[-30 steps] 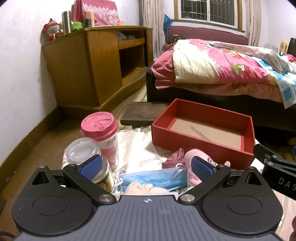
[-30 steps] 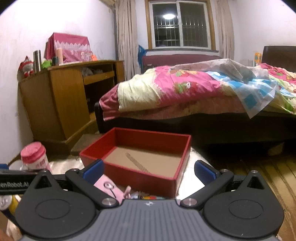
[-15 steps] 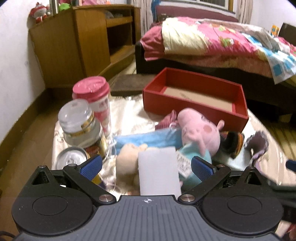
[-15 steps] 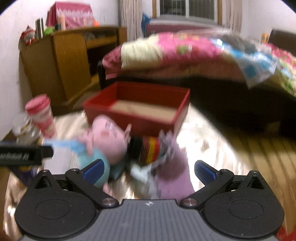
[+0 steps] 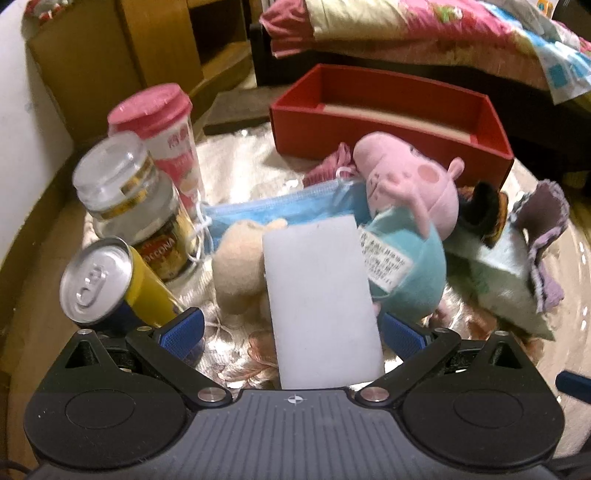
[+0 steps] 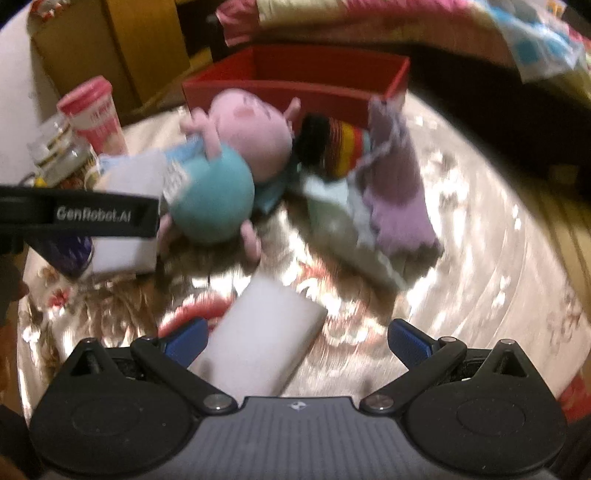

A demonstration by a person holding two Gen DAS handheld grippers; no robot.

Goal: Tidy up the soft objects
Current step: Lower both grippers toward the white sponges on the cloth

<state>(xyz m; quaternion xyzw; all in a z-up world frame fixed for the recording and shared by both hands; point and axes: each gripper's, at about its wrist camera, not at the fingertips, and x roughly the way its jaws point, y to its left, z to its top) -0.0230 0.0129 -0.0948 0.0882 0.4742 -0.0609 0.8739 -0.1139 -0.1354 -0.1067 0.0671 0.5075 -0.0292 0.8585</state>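
Observation:
A pile of soft things lies on the shiny floral cloth (image 5: 236, 155): a pink pig plush (image 5: 402, 199) in a teal dress, a beige plush (image 5: 240, 266), a blue face mask (image 5: 280, 206), a white sponge block (image 5: 321, 302), a striped knit piece (image 6: 332, 147) and a purple cloth (image 6: 399, 177). An empty red box (image 5: 391, 110) stands behind them. My left gripper (image 5: 291, 332) is open, its fingers on either side of the white sponge, apart from it. My right gripper (image 6: 295, 339) is open over a second white sponge block (image 6: 262, 343).
A pink-lidded cup (image 5: 162, 133), a glass jar (image 5: 129, 199) and a yellow can (image 5: 110, 284) stand at the left of the cloth. A wooden cabinet (image 5: 122, 55) and a bed with a pink quilt (image 5: 406, 26) lie beyond.
Both grippers have tilted down and come lower over the pile. The views went from the room and box to the soft things close below. Both stayed open.

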